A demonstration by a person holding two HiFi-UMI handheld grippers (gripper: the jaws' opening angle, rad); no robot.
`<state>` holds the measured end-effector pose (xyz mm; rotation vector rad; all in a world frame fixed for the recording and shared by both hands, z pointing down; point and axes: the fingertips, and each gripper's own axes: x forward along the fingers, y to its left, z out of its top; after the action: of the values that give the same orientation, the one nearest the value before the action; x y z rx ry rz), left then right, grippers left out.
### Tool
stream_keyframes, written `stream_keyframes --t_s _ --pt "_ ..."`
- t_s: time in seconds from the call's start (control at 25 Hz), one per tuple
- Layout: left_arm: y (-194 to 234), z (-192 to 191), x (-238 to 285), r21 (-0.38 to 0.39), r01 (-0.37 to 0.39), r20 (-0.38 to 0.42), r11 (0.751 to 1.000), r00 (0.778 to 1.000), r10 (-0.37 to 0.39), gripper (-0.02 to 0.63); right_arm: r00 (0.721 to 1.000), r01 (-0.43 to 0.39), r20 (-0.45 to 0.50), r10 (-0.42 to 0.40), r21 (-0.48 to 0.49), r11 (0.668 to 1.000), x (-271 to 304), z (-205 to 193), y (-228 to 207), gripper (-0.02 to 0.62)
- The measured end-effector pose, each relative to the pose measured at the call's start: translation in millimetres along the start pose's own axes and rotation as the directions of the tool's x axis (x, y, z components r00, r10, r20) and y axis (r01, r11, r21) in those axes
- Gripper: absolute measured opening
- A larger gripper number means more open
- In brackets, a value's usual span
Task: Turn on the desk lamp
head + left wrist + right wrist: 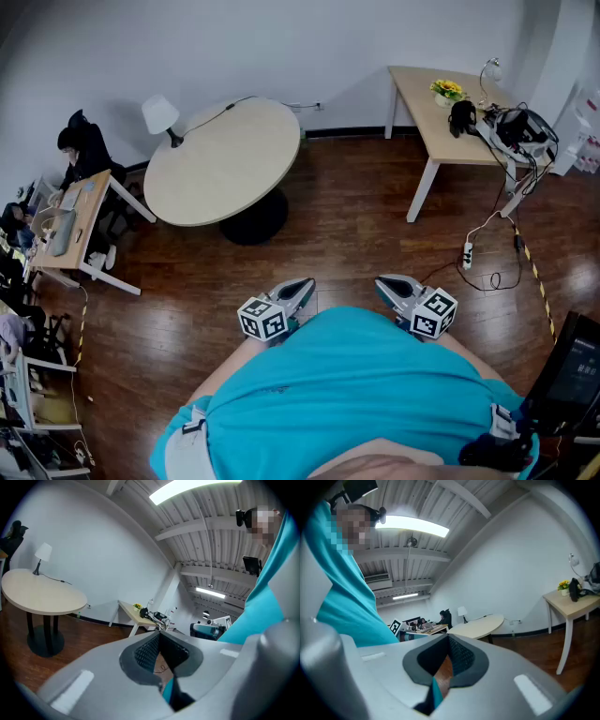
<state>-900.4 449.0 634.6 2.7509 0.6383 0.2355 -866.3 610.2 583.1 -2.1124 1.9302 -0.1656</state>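
left claw [303,283] and right claw [384,282] held low, close in front of the body, side by side and apart, tips pointing forward and slightly toward each other, each with jaws together on nothing, marker cubes nearest the chest

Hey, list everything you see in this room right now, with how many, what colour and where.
desk lamp: one, white shade on a dark stem, far left edge of the round table
round table: one, beige top on a black foot, centre left
long table: one, pale wood with white legs, upper right
flowers: one bunch, yellow, far end of the long table
black gear and cables: a cluster, right end of the long table
power strip: one, white, on the floor beside the long table
seated person: one, in dark clothes, at a desk on the far left
floor: dark brown wood
left gripper: grey, jaws together, empty, held at the waist
right gripper: grey, jaws together, empty, held at the waist
shirt: teal, bottom centre
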Motion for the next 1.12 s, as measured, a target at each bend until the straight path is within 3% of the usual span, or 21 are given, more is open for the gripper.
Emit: stream_keyframes --t_s 0.16,0.36,0.6,0.84,1.12 --pt "-17.7 -14.9 17.1 0.006 0.002 -0.02 1.0 1.0 -0.002 0.106 1.0 -0.008 0.008 0.008 0.006 1.0 -22.7 -4.0 -9.5 0.002" --pt "-52.3 -29.5 75.8 0.011 0.004 -0.071 1.0 0.998 -0.003 0.106 1.0 -0.026 0.009 0.026 0.03 0.999 -70.0 5.2 -53.4 0.002" --pt "-43.8 -34.9 111.5 -0.015 -0.032 -0.076 0.999 0.997 0.031 0.106 0.999 -0.041 0.01 0.04 0.063 0.997 -80.0 2.0 -98.6 0.002" --pt "18.6 -29.0 95.7 -0.017 -0.009 -0.059 1.0 0.998 0.008 0.106 0.999 -0.038 -0.038 0.039 0.026 0.999 -11.1 -12.3 -106.0 0.002" --pt "177.8 54.7 63.8 -0.055 0.045 0.013 0.998 0.999 -0.044 0.106 0.999 0.009 -0.046 -0.01 -0.026 1.0 159.4 15.9 -123.0 0.002"
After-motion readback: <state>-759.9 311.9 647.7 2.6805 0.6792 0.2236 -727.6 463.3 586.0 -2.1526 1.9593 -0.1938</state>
